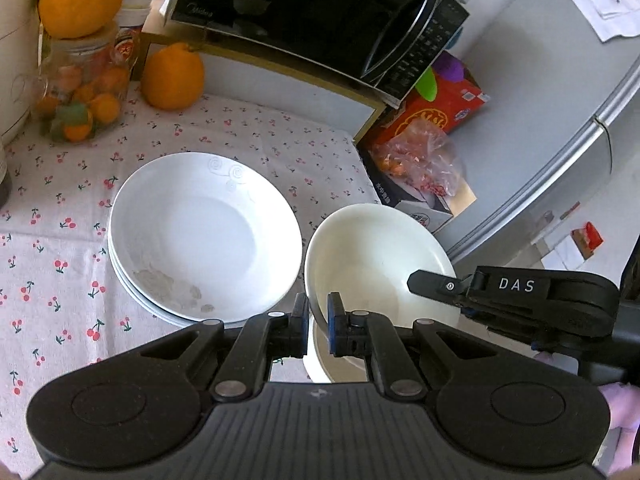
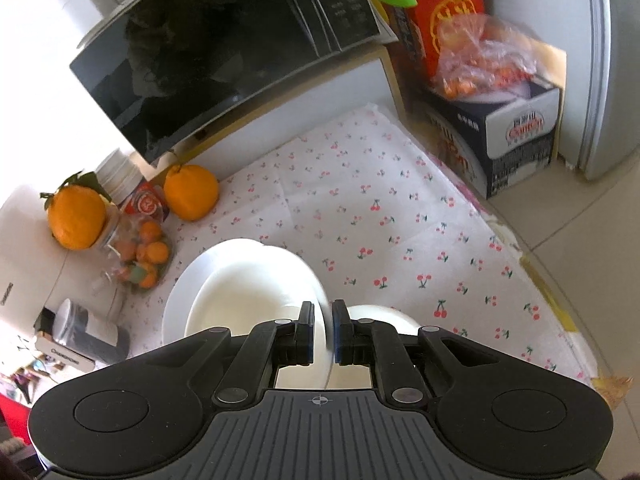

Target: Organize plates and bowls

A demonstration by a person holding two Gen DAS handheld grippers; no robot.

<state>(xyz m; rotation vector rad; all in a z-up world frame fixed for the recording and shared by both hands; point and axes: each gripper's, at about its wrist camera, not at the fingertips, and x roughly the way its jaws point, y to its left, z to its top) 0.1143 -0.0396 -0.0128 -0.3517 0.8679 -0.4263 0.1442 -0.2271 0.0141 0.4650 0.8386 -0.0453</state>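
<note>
From the left wrist, the left tongs (image 1: 318, 320) are pinching the near rim of a white bowl (image 1: 376, 256), which is hanging just beside the stack of plates (image 1: 204, 232) sitting mid-surface on the cherry-print cloth; the right tongs (image 1: 416, 280) are gripping its far rim.

From the right wrist, the right tongs (image 2: 323, 328) are clamping that bowl's (image 2: 256, 280) thin rim edge-on. Glazed ceramic is looking stiff, slippery and breakable, so opposite rim grips are suiting it

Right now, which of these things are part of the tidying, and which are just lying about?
Part of the job: white bowl, held at its rim by both grippers (left gripper, right gripper); stack of white plates.

Lying about: microwave, oranges, fruit jar, boxes.
</note>
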